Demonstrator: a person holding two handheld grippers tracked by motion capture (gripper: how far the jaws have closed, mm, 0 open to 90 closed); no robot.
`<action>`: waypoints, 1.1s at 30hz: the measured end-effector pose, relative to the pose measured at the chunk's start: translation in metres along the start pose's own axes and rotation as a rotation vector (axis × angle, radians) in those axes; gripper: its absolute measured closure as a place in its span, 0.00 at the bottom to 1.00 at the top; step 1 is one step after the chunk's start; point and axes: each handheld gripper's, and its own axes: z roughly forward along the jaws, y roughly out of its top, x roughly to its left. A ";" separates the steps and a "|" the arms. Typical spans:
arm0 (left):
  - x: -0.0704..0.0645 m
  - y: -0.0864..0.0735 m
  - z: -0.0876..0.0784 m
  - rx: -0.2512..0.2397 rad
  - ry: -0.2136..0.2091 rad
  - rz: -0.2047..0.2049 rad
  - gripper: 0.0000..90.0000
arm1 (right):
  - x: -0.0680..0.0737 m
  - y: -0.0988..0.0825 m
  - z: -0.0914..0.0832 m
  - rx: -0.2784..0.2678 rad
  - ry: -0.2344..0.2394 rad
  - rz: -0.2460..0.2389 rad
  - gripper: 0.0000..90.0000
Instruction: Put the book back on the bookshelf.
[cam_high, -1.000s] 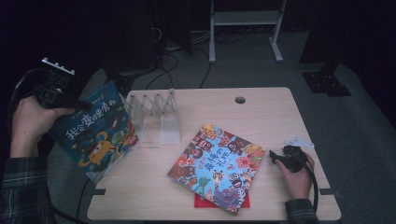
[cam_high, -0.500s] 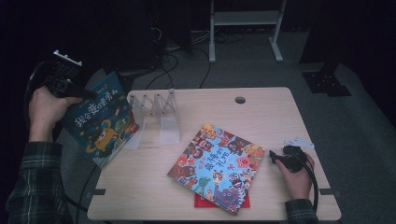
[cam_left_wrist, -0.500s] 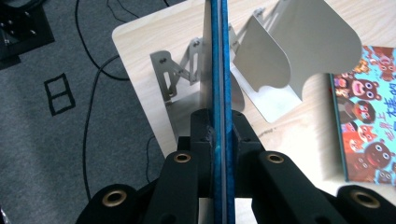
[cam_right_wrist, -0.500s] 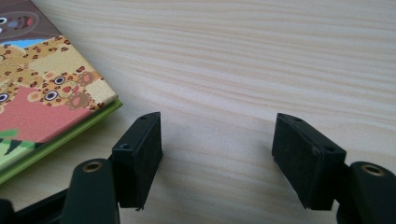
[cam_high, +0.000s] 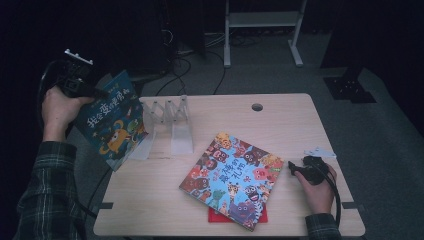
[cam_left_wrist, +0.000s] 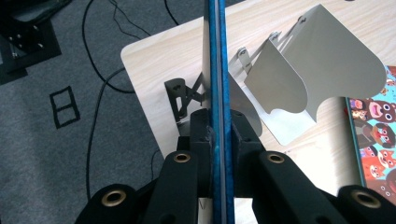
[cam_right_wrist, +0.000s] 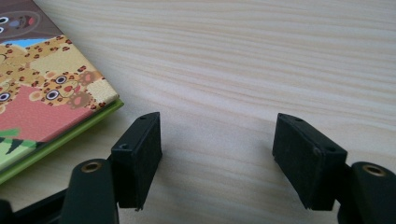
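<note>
My left gripper (cam_high: 82, 89) is shut on the top edge of a blue picture book (cam_high: 112, 125), which hangs tilted over the table's left edge beside a metal book rack (cam_high: 170, 120). In the left gripper view the book's edge (cam_left_wrist: 217, 56) runs straight up from my left gripper (cam_left_wrist: 218, 135), with the book rack's plates (cam_left_wrist: 322, 60) to its right. My right gripper (cam_high: 296, 169) rests on the table at the right, open, with bare wood between the pads of this right gripper (cam_right_wrist: 217, 149). A colourful animal book (cam_high: 232, 177) lies flat just left of it, its corner (cam_right_wrist: 42, 88) near the left pad.
A red book (cam_high: 215, 216) peeks out under the colourful one near the front edge. The wooden table (cam_high: 280, 125) has a cable hole (cam_high: 257, 107) at the back. Cables (cam_high: 175, 55) and a white frame (cam_high: 260, 20) stand on the floor behind.
My left hand has carried the blue book to the right, closer to the rack's left end. The right hand and the colourful book have stayed put.
</note>
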 end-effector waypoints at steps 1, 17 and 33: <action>0.000 0.000 0.000 -0.002 0.002 0.006 0.91 | 0.000 0.000 0.000 -0.001 0.000 -0.003 0.35; -0.002 0.000 -0.015 -0.027 0.025 0.032 0.80 | 0.000 0.000 0.000 0.001 0.003 -0.001 0.35; -0.034 -0.002 -0.050 -0.090 -0.013 0.082 1.00 | 0.000 0.000 0.000 0.001 0.003 0.001 0.35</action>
